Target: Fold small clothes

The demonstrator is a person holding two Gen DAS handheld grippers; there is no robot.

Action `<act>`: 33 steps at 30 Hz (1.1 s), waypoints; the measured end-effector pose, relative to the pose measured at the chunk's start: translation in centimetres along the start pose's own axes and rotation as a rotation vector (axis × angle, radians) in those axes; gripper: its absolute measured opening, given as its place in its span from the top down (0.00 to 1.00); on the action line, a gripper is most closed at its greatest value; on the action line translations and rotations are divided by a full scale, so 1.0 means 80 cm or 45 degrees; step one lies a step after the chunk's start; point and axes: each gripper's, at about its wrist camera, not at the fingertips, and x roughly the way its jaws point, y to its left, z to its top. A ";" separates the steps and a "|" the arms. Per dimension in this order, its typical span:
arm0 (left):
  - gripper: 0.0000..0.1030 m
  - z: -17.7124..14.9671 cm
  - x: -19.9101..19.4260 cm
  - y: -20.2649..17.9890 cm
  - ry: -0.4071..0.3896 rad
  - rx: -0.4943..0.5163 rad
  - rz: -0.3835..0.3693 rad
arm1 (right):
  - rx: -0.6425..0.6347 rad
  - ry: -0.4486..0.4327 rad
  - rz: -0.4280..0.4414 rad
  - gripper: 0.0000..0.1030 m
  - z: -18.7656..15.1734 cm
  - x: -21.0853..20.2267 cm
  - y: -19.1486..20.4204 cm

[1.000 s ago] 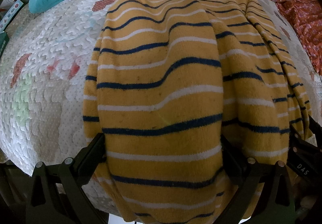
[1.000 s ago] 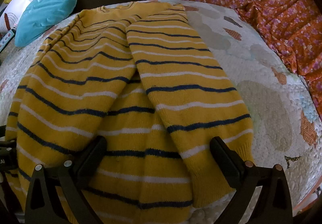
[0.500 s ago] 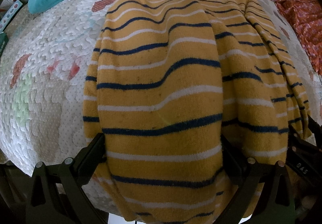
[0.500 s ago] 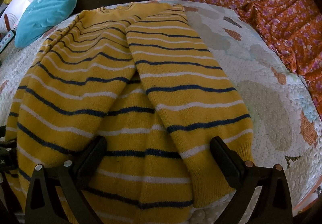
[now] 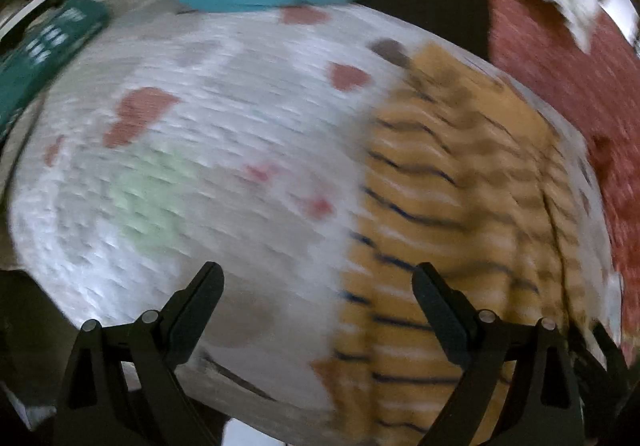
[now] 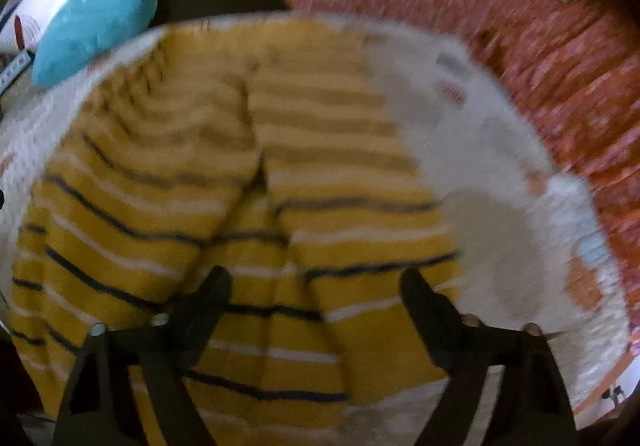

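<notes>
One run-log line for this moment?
stage: between folds | yellow striped sweater: on quilt, sleeves folded in | left gripper: open | right gripper: open | frames: motion-blurred

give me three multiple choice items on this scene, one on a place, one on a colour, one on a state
1. In the left wrist view, where does the striped sweater lie on the quilt?
A. toward the right
B. toward the left
C. off the quilt altogether

2. What colour is the cushion beyond the quilt's far edge?
A. purple
B. teal
C. black

3. How does the right gripper stand?
A. shut on the cushion
B. shut on the sweater
C. open, gripping nothing

Key:
1 A, the yellow knit fills the right part of that view, with bare quilt to its left.
2 B, it shows teal in both views.
3 C, its two fingers stand wide apart over the sweater, with nothing pinched between them; the left gripper is open too.
</notes>
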 end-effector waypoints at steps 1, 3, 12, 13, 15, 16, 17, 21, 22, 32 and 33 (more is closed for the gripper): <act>0.08 0.014 -0.001 0.013 -0.014 -0.041 0.012 | 0.016 -0.048 -0.014 0.15 0.004 -0.017 -0.004; 0.08 0.034 0.002 0.020 -0.017 -0.093 0.039 | 0.062 -0.098 0.025 0.15 0.013 -0.049 -0.008; 0.08 0.076 0.023 0.058 -0.138 -0.133 0.057 | 0.024 0.212 0.820 0.38 0.035 -0.054 0.099; 0.08 0.074 0.027 0.065 -0.101 -0.150 0.048 | 0.008 0.235 0.837 0.38 0.035 -0.048 0.112; 0.08 0.073 0.034 0.089 -0.038 -0.267 -0.085 | -0.048 0.280 0.784 0.38 0.035 -0.028 0.138; 0.08 0.072 0.033 0.094 -0.036 -0.285 -0.097 | -0.070 0.304 0.743 0.38 0.036 -0.015 0.149; 0.08 0.073 0.031 0.100 -0.043 -0.301 -0.100 | -0.081 0.322 0.707 0.38 0.036 -0.005 0.156; 0.08 0.072 0.016 0.128 -0.069 -0.387 -0.122 | -0.102 0.381 0.635 0.89 0.039 0.019 0.165; 0.08 0.072 0.012 0.136 -0.078 -0.415 -0.117 | -0.108 0.402 0.636 0.91 0.041 0.019 0.171; 0.08 0.066 -0.042 0.233 -0.289 -0.739 0.094 | -0.323 0.253 0.757 0.92 0.125 -0.033 0.304; 0.08 0.062 -0.051 0.247 -0.320 -0.788 0.132 | -0.325 0.252 0.789 0.92 0.134 -0.029 0.323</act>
